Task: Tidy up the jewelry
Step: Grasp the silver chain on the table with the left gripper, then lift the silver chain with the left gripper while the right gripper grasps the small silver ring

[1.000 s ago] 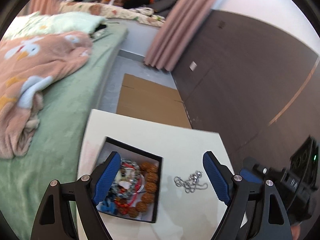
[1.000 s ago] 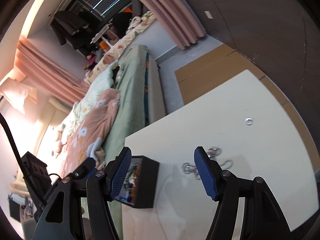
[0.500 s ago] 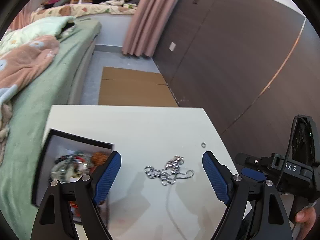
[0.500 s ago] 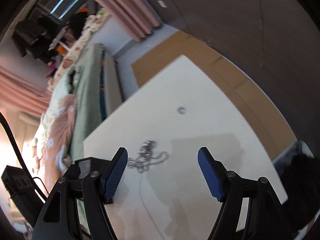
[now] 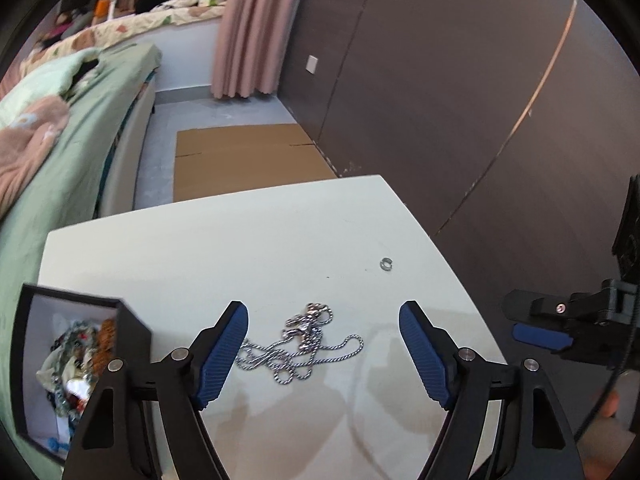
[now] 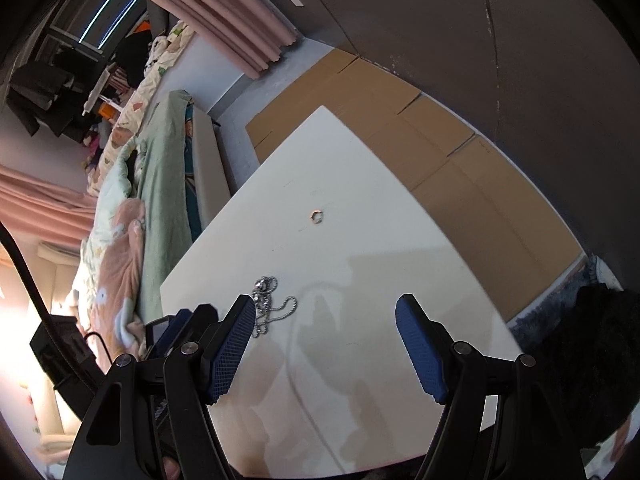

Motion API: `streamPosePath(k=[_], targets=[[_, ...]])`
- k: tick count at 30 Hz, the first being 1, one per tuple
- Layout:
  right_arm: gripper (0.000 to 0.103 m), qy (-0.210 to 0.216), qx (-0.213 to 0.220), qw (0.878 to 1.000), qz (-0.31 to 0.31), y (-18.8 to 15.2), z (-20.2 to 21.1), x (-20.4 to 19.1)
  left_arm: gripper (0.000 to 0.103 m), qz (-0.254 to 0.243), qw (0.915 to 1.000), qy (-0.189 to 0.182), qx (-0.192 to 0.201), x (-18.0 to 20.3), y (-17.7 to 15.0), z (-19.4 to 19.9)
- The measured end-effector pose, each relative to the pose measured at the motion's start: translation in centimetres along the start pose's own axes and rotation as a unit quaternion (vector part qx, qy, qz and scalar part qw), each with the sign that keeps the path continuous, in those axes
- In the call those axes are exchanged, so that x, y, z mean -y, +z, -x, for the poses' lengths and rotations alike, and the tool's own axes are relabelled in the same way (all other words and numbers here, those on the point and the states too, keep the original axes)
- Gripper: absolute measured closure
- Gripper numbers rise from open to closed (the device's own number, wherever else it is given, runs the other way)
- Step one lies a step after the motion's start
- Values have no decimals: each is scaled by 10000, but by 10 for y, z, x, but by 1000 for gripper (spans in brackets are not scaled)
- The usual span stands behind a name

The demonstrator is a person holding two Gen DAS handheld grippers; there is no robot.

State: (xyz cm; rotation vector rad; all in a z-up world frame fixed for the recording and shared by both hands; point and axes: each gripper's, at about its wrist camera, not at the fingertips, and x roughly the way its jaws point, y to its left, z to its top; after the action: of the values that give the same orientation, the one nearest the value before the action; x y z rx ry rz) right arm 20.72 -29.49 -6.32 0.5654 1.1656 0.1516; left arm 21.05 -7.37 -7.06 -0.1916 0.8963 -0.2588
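Note:
A silver chain necklace (image 5: 301, 348) lies in a loose heap on the white table (image 5: 240, 248). My left gripper (image 5: 323, 354) is open and empty, its blue pads on either side of the necklace. A small ring (image 5: 386, 264) lies further right. A black box (image 5: 80, 308) holding several beads and bracelets stands at the table's left. In the right wrist view my right gripper (image 6: 325, 350) is open and empty above the table (image 6: 360, 280), with the necklace (image 6: 268, 300) by its left pad and the ring (image 6: 316, 216) well ahead.
A bed with green and pink blankets (image 5: 60, 128) runs along the table's left side. Flat cardboard (image 5: 248, 156) lies on the floor beyond the table. A dark wall (image 5: 440, 80) stands at the right. The right gripper's body (image 5: 568, 320) shows at the table's right edge.
My left gripper has swung right from over the box to straddle the necklace. My right gripper has swung right too, so the necklace now sits by its left pad and the ring ahead.

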Motion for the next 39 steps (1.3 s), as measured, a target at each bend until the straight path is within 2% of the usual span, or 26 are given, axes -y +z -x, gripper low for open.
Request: streamPosePath(k=[8, 11, 13, 16, 21, 23, 27, 28, 31, 39], targets=[[30, 139, 24, 9996, -254, 4, 10, 19, 27, -443, 9988, 34, -211, 16, -1, -29], [30, 105, 114, 9994, -307, 6, 15, 24, 29, -411, 9987, 165, -268, 13, -2, -39], [30, 69, 122, 9992, -372, 7, 15, 29, 37, -330, 9985, 264, -341, 9, -3, -47], [30, 24, 52, 9987, -506, 9, 11, 37, 40, -328, 9980, 367, -405, 5, -3, -54], [30, -51, -20, 9987, -498, 11, 4, 39, 42, -334, 9964, 546, -561, 4, -10, -62], [30, -77, -91, 9988, -475, 10, -2, 38, 47, -419, 9958, 640, -510, 6, -12, -62], [30, -127, -210, 9992, -303, 13, -10, 30, 80, -666, 9918, 991, -464, 10, -18, -59], [30, -127, -223, 9994, -247, 13, -12, 27, 84, -662, 9918, 970, -510, 10, -19, -57], [30, -209, -232, 9993, -215, 13, -15, 22, 89, -530, 9935, 853, -529, 9, -22, -48], [30, -151, -387, 9990, -151, 17, -26, 19, 90, -667, 9943, 834, -68, 28, -13, -4]])
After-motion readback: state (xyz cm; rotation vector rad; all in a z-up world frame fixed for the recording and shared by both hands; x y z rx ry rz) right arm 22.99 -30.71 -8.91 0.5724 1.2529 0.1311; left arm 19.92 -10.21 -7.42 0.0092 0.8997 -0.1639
